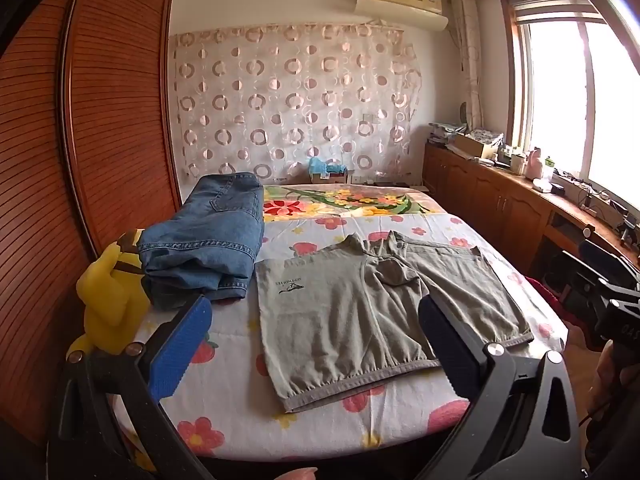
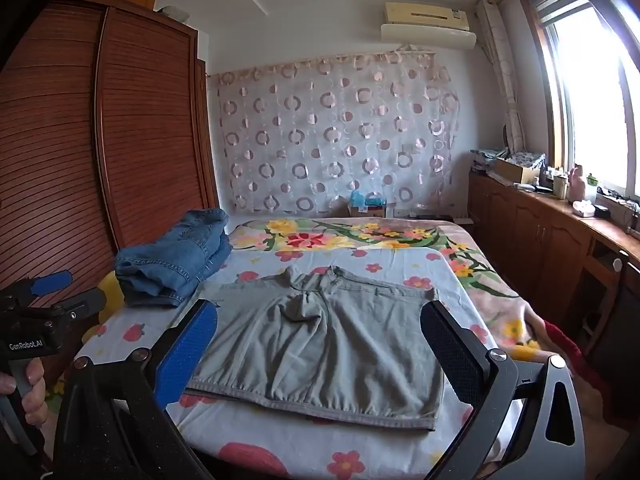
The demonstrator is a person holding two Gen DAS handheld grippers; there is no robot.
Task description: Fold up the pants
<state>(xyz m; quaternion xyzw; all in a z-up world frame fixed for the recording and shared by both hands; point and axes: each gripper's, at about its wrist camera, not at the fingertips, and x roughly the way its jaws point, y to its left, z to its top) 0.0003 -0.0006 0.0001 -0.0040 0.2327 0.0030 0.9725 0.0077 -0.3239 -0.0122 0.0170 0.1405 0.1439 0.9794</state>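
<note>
A: The left gripper [image 1: 316,332] has its jaws spread as wide as they go, with nothing between the blue pads. It hangs in the air over the near edge of the bed [image 1: 224,412], tilted down a little.

B: And the right gripper [image 2: 320,340]?

A: The same: jaws fully apart, nothing pinched, held above the near edge of the bed. At the left edge of its own view a hand [image 2: 28,388] grips the handle of the other tool.

B: Where are the pants?

A: The grey-green pants [image 1: 372,308] lie on the flowered sheet, right in front of both grippers. They look folded over on themselves, waistband toward the far side, hems toward the cameras. Neither gripper touches them.

B: What else is on the bed?

A: A folded pair of blue jeans [image 1: 208,240] sits to the left of the pants, just beside them. A yellow plush toy [image 1: 108,300] is tucked at the left edge of the bed, against the jeans. Farther back lies a bright floral blanket [image 1: 344,200].

B: And around it?

A: A slatted wooden wardrobe [image 1: 116,112] stands on the left, and a circle-patterned curtain [image 1: 296,100] hangs behind the bed.
</note>
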